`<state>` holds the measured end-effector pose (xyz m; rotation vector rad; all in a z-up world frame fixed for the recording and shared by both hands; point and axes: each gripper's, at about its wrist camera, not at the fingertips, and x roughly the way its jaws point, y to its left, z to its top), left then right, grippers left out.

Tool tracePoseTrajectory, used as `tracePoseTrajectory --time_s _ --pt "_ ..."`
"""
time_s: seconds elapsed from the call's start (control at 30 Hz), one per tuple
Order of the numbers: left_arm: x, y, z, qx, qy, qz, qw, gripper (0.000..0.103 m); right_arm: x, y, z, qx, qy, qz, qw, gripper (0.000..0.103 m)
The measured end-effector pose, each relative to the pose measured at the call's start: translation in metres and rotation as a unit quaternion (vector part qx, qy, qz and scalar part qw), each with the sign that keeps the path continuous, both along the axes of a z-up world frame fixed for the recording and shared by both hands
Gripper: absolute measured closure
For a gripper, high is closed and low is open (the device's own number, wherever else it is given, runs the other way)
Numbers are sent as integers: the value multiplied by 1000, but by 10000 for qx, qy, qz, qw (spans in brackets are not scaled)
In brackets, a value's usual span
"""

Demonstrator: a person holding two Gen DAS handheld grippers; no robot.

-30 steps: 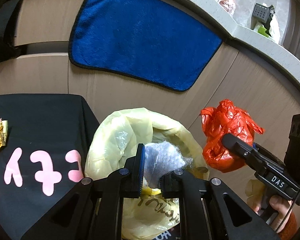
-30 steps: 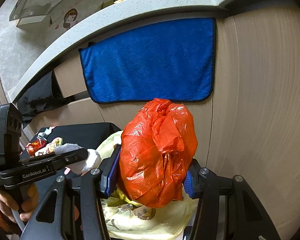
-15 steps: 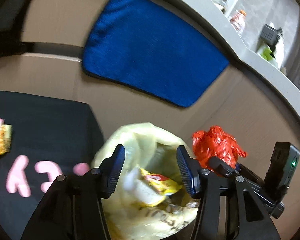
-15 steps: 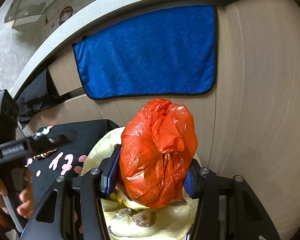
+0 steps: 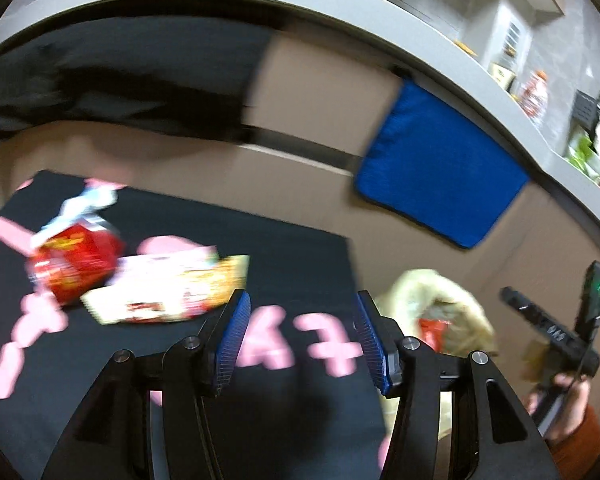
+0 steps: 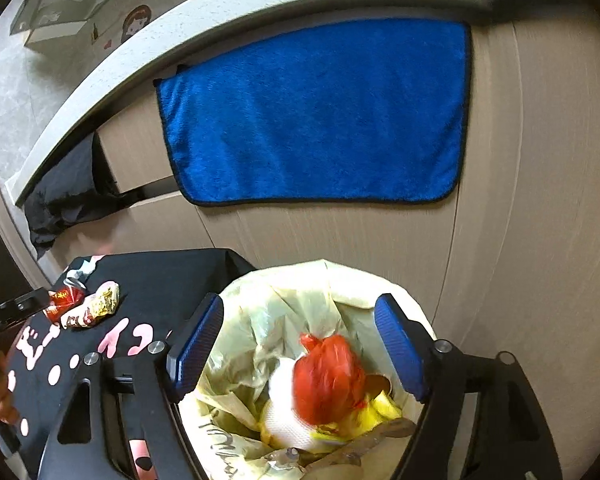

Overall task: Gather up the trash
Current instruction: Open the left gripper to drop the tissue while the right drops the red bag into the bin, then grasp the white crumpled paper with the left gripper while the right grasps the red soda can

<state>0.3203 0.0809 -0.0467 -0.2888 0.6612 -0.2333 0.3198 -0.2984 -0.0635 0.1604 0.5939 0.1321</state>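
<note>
While my right gripper (image 6: 300,348) is opening above the bin (image 6: 396,280), red bag (image 6: 328,380) dropped in; left gripper (image 5: 302,336) spread, empty; next: wrappers (image 5: 168,292).

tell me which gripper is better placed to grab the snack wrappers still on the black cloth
Left. The left gripper is empty, open and faces the red snack bag and flat wrapper. The right gripper, jaws opening, hangs over the yellow trash bag.

I see a red crumpled bag (image 6: 328,376) in a pale yellow liner (image 6: 260,320), a black cloth (image 5: 284,256) with pink letters, a royal blue towel (image 6: 316,112) edged black, blue-padded jaws.
</note>
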Motion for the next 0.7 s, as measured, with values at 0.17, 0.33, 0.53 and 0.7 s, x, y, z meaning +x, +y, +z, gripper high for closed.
tracePoseTrajectory --time_s 0.17,0.33,0.53,0.7 --pt "-20 69 -16 -77 62 508 9987 50 2 30 9 -93 -39 180 9998 28" --pt "-27 129 -27 -237 11 870 9959 49 4 86 15 -145 -190 652 9976 28" --pt "8 183 -33 -220 -2 909 9956 49 14 161 8 -144 -50 1340 9909 28" --pt "59 204 -31 292 -75 653 9974 49 20 200 -6 -297 123 1656 9857 28"
